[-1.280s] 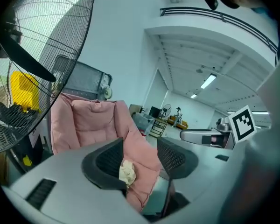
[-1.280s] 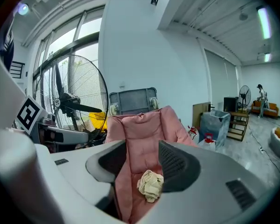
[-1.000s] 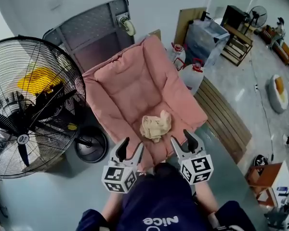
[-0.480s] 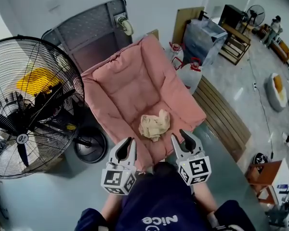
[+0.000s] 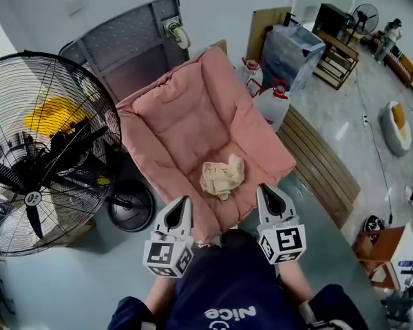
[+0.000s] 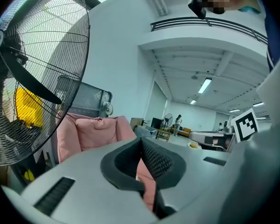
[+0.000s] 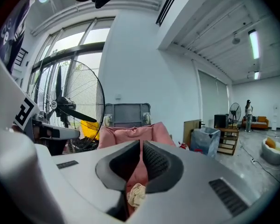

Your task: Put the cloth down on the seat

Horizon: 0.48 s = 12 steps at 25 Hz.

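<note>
Pink cushioned chair seat (image 5: pixel 186 122) carries the crumpled beige cloth (image 5: pixel 222 177), lying just ahead, midway between left claw (image 5: pixel 179 213) and right claw (image 5: pixel 269 198); both have just closed, empty.

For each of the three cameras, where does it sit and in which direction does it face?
Head view: on the person's head, looking steeply down at the pink seat with the cloth; the shirt, left hand-held gripper and right hand-held gripper show.
Left gripper view: on the left hand-held gripper, facing along its shut jaws toward the seat and fan.
Right gripper view: on the right hand-held gripper, along its shut jaws toward seat and cloth.
Shared: all three show the seat and fan.
</note>
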Each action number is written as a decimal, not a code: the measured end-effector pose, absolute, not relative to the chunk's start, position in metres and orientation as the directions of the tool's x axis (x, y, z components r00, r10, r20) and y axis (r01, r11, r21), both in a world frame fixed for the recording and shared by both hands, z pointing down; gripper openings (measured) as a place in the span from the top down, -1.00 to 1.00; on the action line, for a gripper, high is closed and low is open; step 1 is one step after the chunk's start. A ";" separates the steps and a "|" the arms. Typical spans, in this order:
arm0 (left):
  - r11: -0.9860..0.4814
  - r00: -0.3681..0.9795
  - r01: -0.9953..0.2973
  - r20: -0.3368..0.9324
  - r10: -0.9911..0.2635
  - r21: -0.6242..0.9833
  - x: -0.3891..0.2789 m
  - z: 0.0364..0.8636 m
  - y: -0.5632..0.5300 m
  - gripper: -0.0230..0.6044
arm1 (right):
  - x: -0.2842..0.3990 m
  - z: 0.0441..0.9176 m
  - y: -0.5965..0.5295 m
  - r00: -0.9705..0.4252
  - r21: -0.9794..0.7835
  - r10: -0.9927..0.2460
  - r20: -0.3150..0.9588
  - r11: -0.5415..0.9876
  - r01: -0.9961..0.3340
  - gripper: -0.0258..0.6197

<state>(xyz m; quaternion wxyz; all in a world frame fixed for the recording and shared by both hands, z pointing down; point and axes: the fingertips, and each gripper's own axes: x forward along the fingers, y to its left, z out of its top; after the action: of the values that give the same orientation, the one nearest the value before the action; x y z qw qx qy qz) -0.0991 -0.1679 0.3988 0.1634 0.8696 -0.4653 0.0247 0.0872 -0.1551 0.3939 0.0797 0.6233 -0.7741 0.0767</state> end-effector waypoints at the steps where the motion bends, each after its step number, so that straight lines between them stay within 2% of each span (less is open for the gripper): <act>1: -0.517 0.568 -0.817 0.194 -0.800 0.258 -0.099 0.398 -0.168 0.86 | 0.088 0.395 -0.155 -0.208 -0.022 -0.953 0.222 0.208 -0.978 0.74; 12: -0.529 0.571 -0.816 0.190 -0.798 0.232 -0.096 0.397 -0.167 0.86 | 0.081 0.400 -0.159 -0.232 0.014 -0.942 0.244 0.243 -0.970 0.75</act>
<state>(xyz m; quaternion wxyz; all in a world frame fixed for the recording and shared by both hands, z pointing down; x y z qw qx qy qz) -0.0958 -0.1671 0.3973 0.1489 0.8738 -0.4620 0.0303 0.0806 -0.1593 0.4000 0.1012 0.6114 -0.7817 0.0701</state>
